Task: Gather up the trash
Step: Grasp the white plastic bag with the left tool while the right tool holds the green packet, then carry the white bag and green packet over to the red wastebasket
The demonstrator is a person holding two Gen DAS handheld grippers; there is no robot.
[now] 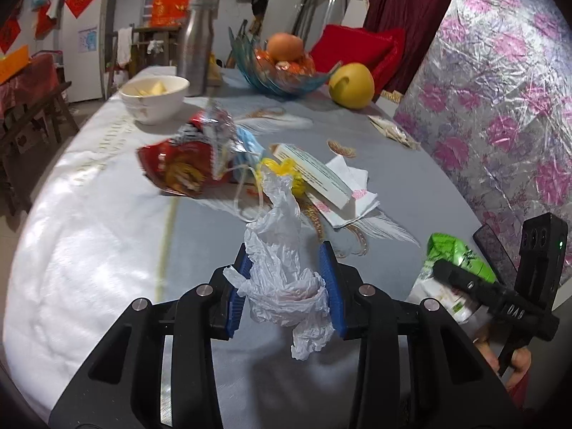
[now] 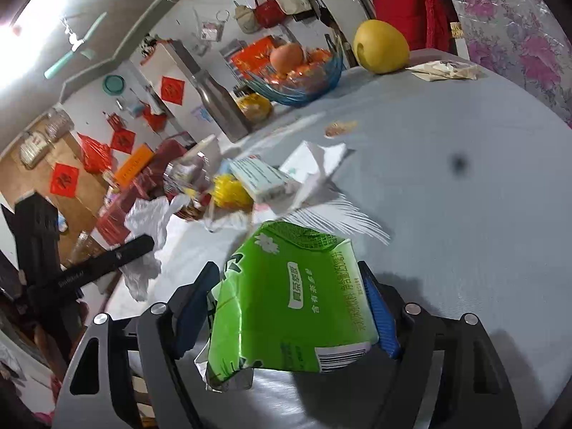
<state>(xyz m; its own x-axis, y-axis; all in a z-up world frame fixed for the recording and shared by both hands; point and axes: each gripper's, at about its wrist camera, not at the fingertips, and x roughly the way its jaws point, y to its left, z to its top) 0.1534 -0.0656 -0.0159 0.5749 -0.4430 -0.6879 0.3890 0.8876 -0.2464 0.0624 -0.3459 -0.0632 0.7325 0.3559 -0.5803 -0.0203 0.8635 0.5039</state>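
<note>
**A:** Left wrist view, progress check. Using the glass fruit bowl (image 1: 282, 71) as landmark: nearer the camera than it, a pile is left on the table (image 1: 107, 221): red snack bag (image 1: 178, 168), white box (image 1: 314, 175), napkins (image 1: 352, 193), yellow scrap (image 1: 286, 175).

**B:** So just started. Left gripper (image 1: 286, 279) is clenched on the crumpled white plastic bag (image 1: 286, 268), well in front of the bowl. Right gripper (image 2: 289, 307) is grasping the green carton (image 2: 286, 307).

**A:** Any writing? Carton has Chinese print and a barcode; I can't read the brand.
</note>
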